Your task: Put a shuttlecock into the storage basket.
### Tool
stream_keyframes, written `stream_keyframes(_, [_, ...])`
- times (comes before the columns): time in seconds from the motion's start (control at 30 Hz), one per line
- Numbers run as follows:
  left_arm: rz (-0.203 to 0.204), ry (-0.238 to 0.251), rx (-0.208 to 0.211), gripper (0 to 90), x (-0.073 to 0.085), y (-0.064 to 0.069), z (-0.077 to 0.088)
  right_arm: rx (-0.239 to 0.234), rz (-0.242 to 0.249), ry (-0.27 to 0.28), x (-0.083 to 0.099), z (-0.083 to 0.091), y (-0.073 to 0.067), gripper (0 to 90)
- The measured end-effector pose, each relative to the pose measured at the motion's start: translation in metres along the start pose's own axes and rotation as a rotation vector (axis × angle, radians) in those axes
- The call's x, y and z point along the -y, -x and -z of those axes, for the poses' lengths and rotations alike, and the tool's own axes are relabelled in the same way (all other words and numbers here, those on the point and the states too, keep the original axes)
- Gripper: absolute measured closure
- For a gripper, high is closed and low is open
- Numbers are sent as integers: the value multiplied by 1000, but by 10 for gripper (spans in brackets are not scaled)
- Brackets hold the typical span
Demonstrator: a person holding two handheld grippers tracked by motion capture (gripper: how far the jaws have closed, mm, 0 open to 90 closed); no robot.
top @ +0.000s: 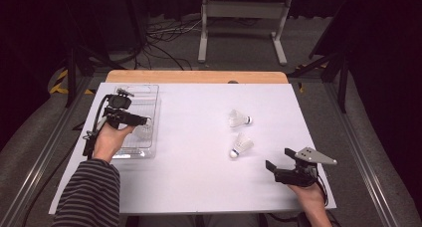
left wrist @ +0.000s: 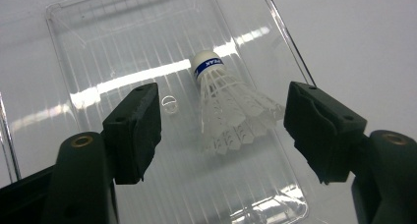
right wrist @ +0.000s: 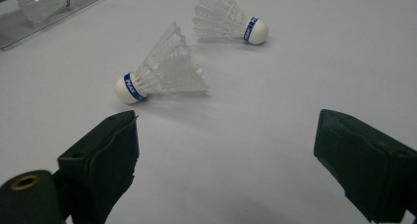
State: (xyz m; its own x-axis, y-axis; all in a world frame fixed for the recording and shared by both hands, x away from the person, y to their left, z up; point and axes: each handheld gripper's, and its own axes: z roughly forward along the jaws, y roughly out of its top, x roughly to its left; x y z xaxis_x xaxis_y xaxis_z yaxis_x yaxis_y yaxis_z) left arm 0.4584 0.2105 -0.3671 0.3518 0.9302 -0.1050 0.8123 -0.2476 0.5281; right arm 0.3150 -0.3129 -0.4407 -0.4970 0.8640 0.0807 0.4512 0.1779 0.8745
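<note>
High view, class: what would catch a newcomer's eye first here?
Two white shuttlecocks lie side by side right of centre on the white table. A third shuttlecock lies in the clear tray at the left edge, between the left gripper's open jaws, untouched. The right gripper waits open nearby.

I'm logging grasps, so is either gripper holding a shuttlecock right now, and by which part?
Nothing is held. The left gripper stands open over a shuttlecock lying in the tray, pads clear of it. The right gripper is open, empty.
</note>
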Motion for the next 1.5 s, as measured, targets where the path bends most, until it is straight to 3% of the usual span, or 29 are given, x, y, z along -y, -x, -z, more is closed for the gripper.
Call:
stream_keyframes(1.17, [-26,100,70,301,22,4,22,2,-3,-1,0,0,0,106])
stream_keyframes(1.33, [-33,111,69,289,26,4,24,1,-3,-1,0,0,0,106])
stream_keyframes(1.5, [-71,126,44,283,30,7,25,1,-3,-2,0,0,0,106])
